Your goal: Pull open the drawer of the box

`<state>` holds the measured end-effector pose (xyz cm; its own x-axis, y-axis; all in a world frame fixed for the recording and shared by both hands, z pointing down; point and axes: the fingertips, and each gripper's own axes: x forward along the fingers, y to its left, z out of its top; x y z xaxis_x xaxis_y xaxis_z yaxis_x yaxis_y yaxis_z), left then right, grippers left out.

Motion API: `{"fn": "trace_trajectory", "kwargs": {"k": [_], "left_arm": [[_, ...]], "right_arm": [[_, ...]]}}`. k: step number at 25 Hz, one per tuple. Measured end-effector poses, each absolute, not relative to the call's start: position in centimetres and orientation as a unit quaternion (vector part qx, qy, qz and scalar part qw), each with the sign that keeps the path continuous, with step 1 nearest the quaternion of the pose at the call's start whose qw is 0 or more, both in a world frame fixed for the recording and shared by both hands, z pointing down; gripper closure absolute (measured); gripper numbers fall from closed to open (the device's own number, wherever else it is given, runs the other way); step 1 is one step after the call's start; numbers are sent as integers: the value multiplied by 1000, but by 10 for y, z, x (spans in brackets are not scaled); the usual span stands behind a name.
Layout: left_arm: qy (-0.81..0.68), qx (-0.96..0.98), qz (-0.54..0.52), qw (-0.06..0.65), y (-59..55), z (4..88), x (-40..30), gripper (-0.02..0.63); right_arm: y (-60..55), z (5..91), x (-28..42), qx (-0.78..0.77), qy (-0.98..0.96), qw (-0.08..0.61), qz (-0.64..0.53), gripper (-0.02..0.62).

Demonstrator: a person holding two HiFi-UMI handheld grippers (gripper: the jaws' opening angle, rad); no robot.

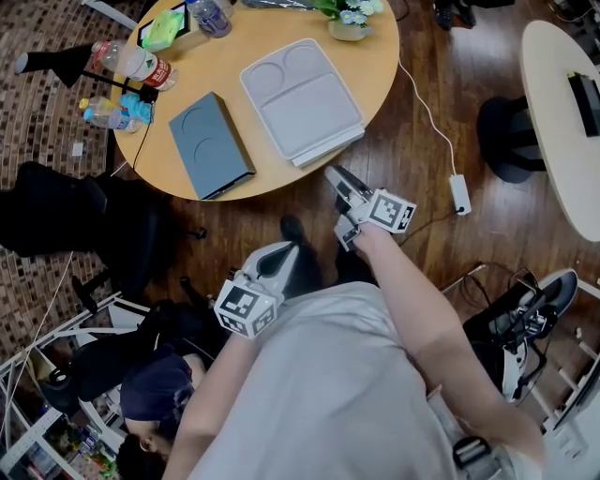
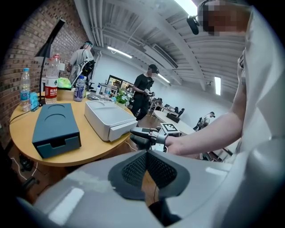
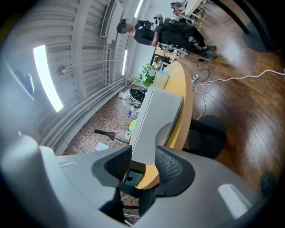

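A flat white box (image 1: pixel 300 94) lies on the round wooden table (image 1: pixel 375 56), and its drawer (image 1: pixel 330 148) sticks out a little at the near edge. In the left gripper view the same drawer (image 2: pixel 120 131) shows as a slightly offset front. My right gripper (image 1: pixel 336 178) hovers just off that front with its jaws apart; the white box (image 3: pixel 156 120) fills the gap ahead and nothing is pinched. A blue-grey box (image 1: pixel 211 145) lies to the left. My left gripper (image 1: pixel 281 253) hangs low over the floor, away from the table, tips together and empty.
Bottles (image 1: pixel 131 64), a black lamp (image 1: pixel 56 61) and a potted plant (image 1: pixel 349 19) stand along the table's far side. A white cable with adapter (image 1: pixel 459 192) lies on the wood floor. A black chair (image 1: pixel 506 136), a second table (image 1: pixel 562 103) and a crouching person (image 1: pixel 155 398) are nearby.
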<state>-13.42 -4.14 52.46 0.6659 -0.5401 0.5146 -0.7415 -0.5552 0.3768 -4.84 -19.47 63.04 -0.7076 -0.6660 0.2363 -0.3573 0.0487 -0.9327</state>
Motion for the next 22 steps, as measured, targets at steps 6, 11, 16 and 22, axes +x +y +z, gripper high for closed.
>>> {"fn": "trace_trajectory", "kwargs": {"k": [6,11,16,22], "left_arm": [[-390,853,178,297,-36,527,-145,600],[-395,850,179,300,-32,529,-150,600],[-398,846,183,303,-26,534,-152,600],[-397,844,187,307,-19,535,-152,600]], "right_arm": [[-209,633,-44,-373,704,145,-587,400],[-229,584,-69,-266,714,288,-581,356],[-234,582,-71,-265,716,293,-575,310],[-246,585,-69,-273,705,305,-579,301]]}}
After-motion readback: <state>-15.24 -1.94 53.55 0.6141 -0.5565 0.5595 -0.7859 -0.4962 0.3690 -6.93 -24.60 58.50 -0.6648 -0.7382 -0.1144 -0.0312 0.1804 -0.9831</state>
